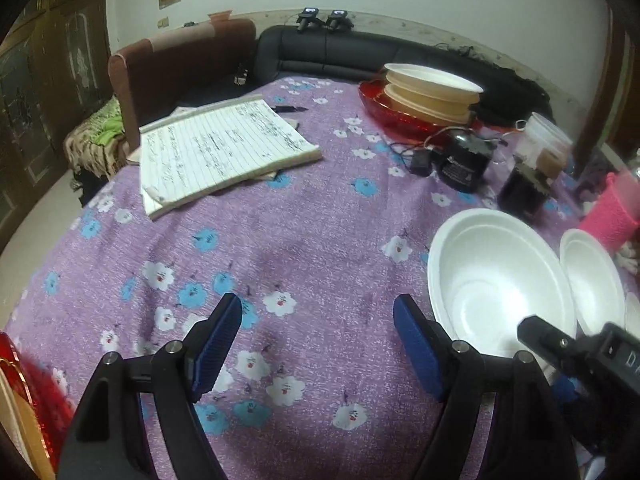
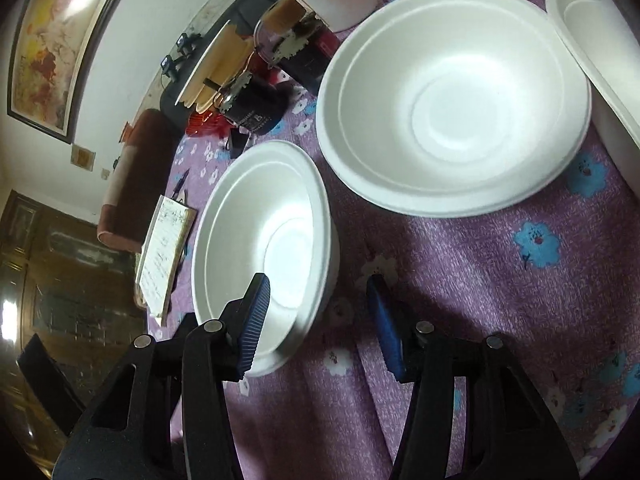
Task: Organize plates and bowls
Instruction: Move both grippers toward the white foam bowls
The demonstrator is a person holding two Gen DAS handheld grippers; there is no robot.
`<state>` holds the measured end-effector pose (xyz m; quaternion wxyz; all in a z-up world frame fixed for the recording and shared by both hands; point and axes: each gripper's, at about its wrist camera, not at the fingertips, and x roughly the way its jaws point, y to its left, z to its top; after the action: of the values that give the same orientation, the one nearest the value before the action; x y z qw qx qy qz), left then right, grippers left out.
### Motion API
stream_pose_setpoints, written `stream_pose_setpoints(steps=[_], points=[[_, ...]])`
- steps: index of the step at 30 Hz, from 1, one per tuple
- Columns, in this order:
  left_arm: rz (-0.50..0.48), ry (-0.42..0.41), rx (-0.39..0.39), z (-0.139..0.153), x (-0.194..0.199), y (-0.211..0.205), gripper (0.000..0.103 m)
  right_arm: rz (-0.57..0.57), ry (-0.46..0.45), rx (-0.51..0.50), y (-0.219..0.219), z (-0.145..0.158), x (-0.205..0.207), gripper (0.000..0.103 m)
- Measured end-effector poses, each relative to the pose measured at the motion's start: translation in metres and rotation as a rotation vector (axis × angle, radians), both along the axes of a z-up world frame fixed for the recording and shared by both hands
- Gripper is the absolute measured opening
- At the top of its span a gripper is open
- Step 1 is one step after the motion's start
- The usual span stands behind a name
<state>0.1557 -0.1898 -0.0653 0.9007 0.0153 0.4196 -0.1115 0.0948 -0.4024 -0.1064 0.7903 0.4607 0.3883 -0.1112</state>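
My left gripper [image 1: 318,334] is open and empty above the purple flowered tablecloth [image 1: 280,240]. A white foam bowl [image 1: 496,280] stands just right of it, with a second white bowl [image 1: 592,276] beyond. My right gripper [image 2: 320,316] is open; its left finger sits over the near rim of a white foam bowl [image 2: 264,240], the right finger outside it. A larger white bowl [image 2: 452,96] stands behind, and another white dish [image 2: 596,52] at the right edge. A stack of cream bowls [image 1: 432,92] rests on a red plate [image 1: 384,110] at the far side.
A lined notepad [image 1: 224,148] and pen lie at the far left. A black charger with cables [image 1: 460,164], jars [image 1: 532,172] and a pink knitted holder [image 1: 612,212] crowd the far right. A red plate edge [image 1: 36,400] shows at the near left. Sofas stand behind the table.
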Motion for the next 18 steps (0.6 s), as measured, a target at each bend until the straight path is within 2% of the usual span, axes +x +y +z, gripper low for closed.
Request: stream_pose_setpoints(steps=[6, 12, 16, 18], points=[[-0.012, -0.007, 0.003, -0.003, -0.002, -0.004, 0.078, -0.015, -0.042, 0.031, -0.001, -0.005, 0.001, 0.052], [-0.035, -0.030, 0.013, -0.003, -0.007, -0.009, 0.078, -0.018, -0.062, 0.019, -0.001, -0.006, 0.002, 0.052], [-0.059, -0.015, 0.049, -0.011, -0.008, -0.016, 0.078, -0.019, -0.088, 0.005, -0.003, -0.008, 0.001, 0.051], [-0.065, -0.008, 0.074, -0.015, -0.008, -0.019, 0.078, -0.025, -0.093, -0.006, -0.004, -0.009, 0.001, 0.040]])
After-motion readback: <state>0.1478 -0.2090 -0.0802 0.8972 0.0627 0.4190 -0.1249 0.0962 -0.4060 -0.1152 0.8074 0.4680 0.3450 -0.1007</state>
